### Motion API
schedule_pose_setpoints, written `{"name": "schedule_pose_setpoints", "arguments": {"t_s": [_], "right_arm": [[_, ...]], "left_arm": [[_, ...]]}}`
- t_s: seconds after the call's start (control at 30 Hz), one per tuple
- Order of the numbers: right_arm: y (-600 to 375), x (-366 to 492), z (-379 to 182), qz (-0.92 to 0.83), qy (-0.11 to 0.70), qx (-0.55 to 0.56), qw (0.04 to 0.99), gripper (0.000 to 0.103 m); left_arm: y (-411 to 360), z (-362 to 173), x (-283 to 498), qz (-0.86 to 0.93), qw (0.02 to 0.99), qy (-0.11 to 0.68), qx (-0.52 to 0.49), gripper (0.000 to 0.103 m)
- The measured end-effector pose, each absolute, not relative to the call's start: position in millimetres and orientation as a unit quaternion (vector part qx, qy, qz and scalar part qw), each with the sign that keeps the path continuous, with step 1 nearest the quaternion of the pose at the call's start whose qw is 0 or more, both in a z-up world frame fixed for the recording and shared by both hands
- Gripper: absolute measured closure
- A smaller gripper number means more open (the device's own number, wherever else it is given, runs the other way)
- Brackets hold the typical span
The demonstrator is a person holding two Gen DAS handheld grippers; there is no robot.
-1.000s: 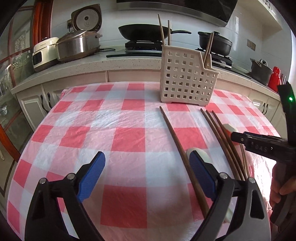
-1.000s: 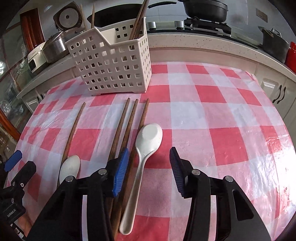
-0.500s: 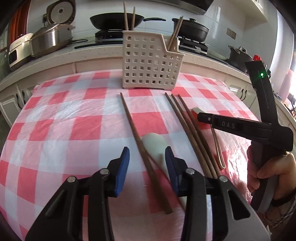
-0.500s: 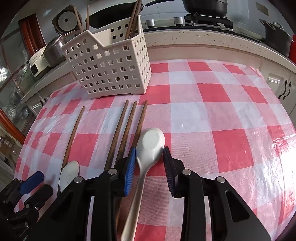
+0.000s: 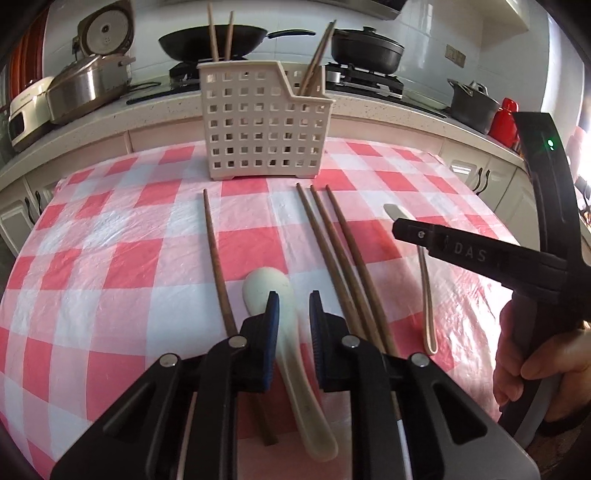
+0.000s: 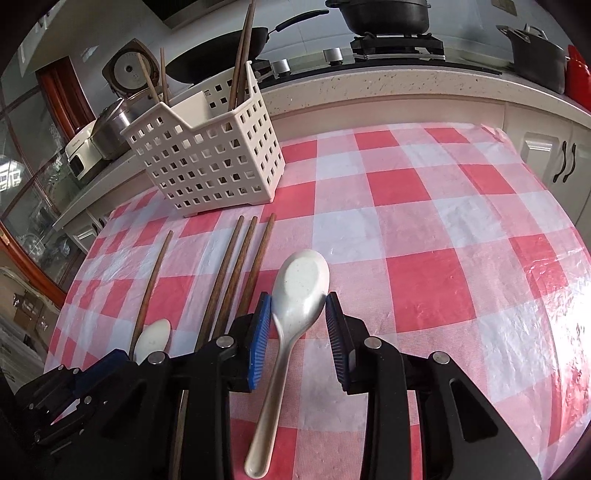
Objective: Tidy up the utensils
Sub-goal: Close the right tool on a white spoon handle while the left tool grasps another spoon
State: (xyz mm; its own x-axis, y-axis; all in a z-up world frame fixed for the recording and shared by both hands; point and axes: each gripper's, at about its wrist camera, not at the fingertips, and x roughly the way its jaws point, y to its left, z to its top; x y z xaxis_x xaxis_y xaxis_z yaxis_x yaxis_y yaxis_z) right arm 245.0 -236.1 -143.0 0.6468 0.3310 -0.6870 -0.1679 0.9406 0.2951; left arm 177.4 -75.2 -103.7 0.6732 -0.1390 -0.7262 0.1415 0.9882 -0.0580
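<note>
White spoons (image 5: pixel 269 288) (image 6: pixel 303 284) — both grippers (image 5: pixel 293 314) (image 6: pixel 298 314) clamped.

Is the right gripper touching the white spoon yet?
Touching. The right wrist view shows the right gripper closed around the white spoon, both blue pads against the bowl's edges with no gap.

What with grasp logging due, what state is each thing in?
Left gripper: nearly closed around left soup spoon, contact unclear.
Right gripper: shut on right soup spoon.
Utensil basket: upright, holding standing chopsticks.
Four loose chopsticks: flat on tablecloth.
Rice cooker: lid open.
</note>
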Motion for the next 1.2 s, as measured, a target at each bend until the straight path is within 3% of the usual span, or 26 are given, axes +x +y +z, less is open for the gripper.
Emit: {"name": "schedule_pose_setpoints", "arguments": {"t_s": [0.33, 0.53, 0.83, 0.9, 1.2], "right_arm": [[-244, 243, -142, 0.156, 0.386, 0.129, 0.900, 0.072], [-248, 243, -145, 0.160, 0.388, 0.137, 0.898, 0.072], [-254, 242, -146, 0.155, 0.386, 0.139, 0.899, 0.072], [-253, 241, -146, 0.154, 0.386, 0.137, 0.899, 0.072], [-247, 232, -141, 0.158, 0.378, 0.120, 0.904, 0.072]], "left_arm": [[-68, -112, 180, -0.038, 0.910, 0.413, 0.014, 0.083], [-76, -125, 190, -0.042, 0.897, 0.440, 0.024, 0.066], [-84, -123, 213, -0.053, 0.883, 0.464, 0.038, 0.065], [-83, -123, 214, -0.056, 0.882, 0.466, 0.039, 0.070], [-75, -111, 197, -0.081, 0.902, 0.424, 0.016, 0.070]]}}
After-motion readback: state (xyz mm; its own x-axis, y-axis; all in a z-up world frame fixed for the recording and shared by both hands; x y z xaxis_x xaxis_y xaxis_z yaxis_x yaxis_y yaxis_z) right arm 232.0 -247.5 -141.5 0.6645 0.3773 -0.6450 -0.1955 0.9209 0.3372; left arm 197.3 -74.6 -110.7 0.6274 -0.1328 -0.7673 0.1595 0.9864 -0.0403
